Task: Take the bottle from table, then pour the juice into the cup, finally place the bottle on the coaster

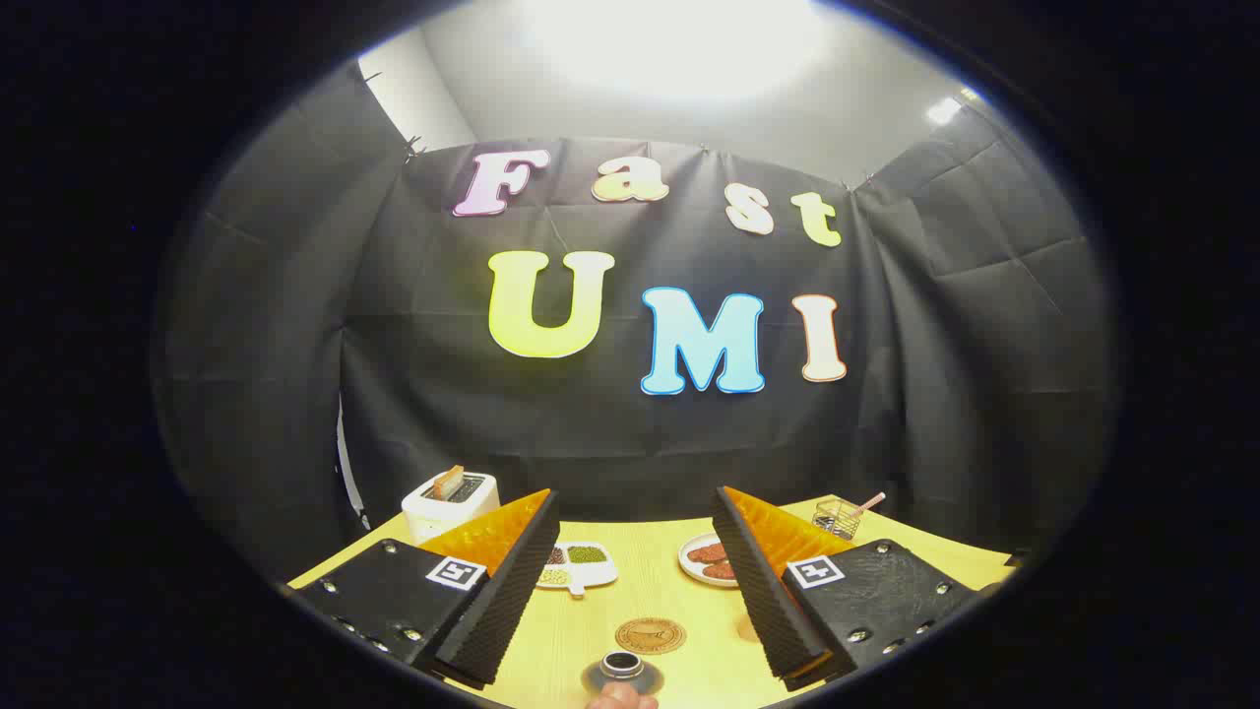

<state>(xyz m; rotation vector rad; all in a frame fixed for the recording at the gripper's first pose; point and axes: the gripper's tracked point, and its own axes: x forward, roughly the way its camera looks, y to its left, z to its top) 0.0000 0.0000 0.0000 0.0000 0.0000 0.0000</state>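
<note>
Two fingers of the gripper [638, 581] are spread wide, nothing held. The bottle [621, 672] is seen upright low between them, cap up, just short of the coaster [651, 635] beyond.

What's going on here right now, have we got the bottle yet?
Not yet. The tongs are open and hold nothing, raised above the wooden table. The dark bottle stands low between the fingers, top towards the camera. The round coaster lies just beyond it. A toaster and two plates of food sit further back.
</note>
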